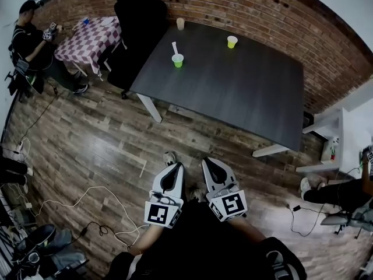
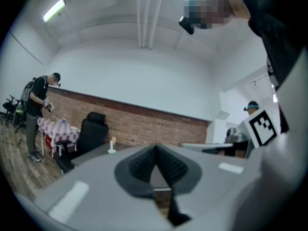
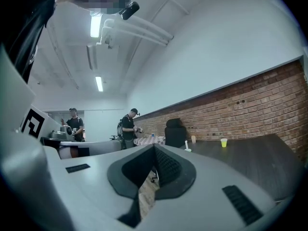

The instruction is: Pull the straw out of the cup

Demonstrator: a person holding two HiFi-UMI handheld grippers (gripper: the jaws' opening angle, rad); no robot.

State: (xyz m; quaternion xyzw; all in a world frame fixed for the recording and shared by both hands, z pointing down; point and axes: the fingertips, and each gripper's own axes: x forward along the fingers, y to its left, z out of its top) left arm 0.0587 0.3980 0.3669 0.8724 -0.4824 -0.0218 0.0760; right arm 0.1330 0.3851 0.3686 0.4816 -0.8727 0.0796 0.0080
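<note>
A green cup with a white straw upright in it stands near the left edge of the dark table. The left gripper view shows the cup small and far off. In the right gripper view the cup is also distant. My left gripper and right gripper hang low over the wooden floor, well short of the table. Both are shut with nothing held. In their own views the left gripper and right gripper show their pads meeting at the tips.
A yellow cup and a beige cup also stand on the table. A black office chair and a checkered table are at the back left beside a person. Cables trail on the floor; white shelves stand right.
</note>
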